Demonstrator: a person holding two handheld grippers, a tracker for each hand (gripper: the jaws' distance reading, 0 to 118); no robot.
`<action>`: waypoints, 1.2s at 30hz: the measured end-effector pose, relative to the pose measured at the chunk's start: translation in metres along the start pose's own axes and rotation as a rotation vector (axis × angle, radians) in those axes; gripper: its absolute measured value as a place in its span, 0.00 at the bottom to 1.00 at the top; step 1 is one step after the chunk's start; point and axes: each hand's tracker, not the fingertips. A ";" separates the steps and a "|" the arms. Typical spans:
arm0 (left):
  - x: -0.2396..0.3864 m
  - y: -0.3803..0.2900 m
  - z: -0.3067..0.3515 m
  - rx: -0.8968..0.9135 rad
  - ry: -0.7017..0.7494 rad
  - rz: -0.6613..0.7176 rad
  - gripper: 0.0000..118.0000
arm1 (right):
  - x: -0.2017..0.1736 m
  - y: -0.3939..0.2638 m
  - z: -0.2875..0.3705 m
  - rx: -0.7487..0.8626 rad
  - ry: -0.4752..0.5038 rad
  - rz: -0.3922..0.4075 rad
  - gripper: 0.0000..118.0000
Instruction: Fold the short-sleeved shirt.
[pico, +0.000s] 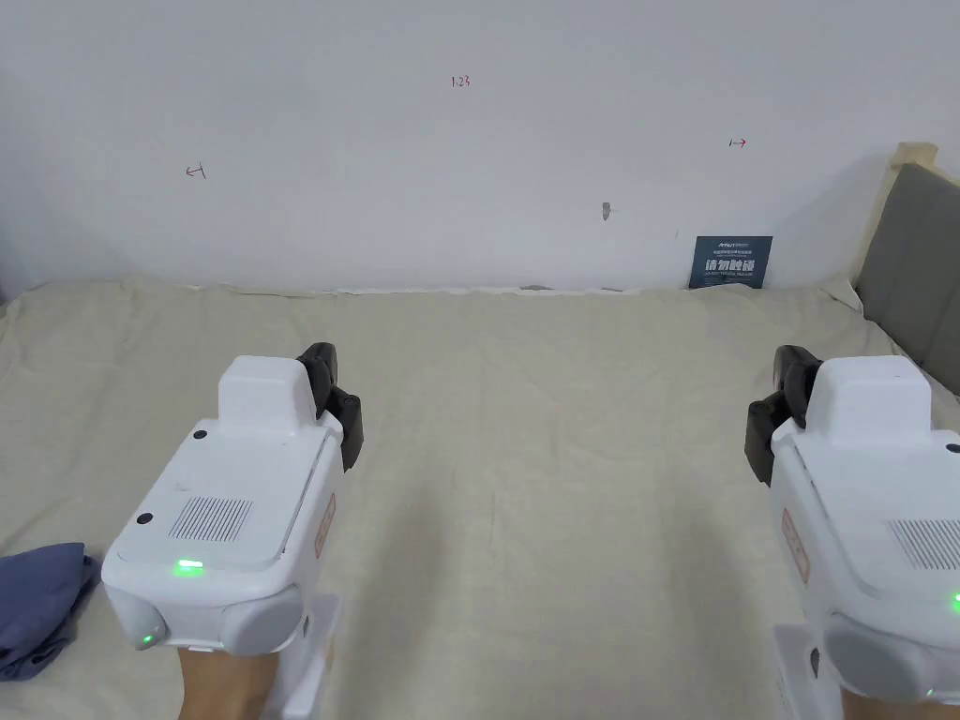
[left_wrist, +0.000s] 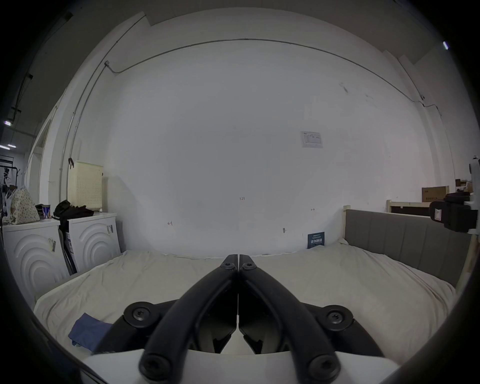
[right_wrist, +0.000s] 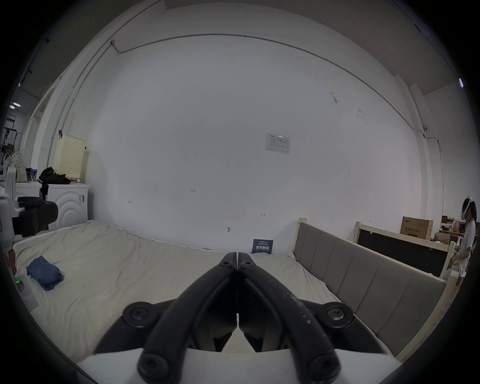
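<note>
Bed with cream sheet (pico: 525, 450): spans the foreground, its far edge against the white wall (pico: 469, 169). Crumpled blue shirt (pico: 37, 600): on the sheet at the near left edge, left of the white left gripper (left_wrist: 238, 259), apart from it. White right gripper (right_wrist: 237, 257): above the sheet at the right, well apart from the left one. Grey padded headboard (pico: 914, 262): upright along the bed's right side. Small dark sign (pico: 730, 262): on the wall just above the far edge, left of the headboard. Two white cabinets (left_wrist: 62, 246): beside the bed's left side, a dark bundle (left_wrist: 72, 210) on top.
</note>
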 end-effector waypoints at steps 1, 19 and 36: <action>0.000 -0.001 -0.001 -0.007 0.002 -0.003 0.00 | 0.000 0.000 0.000 0.003 -0.001 -0.002 0.02; -0.007 -0.009 0.000 -0.026 0.011 0.006 0.00 | -0.002 0.000 0.005 0.018 -0.001 0.003 0.02; -0.009 -0.013 -0.001 -0.034 0.008 0.000 0.00 | -0.003 -0.001 0.004 0.016 0.001 0.005 0.02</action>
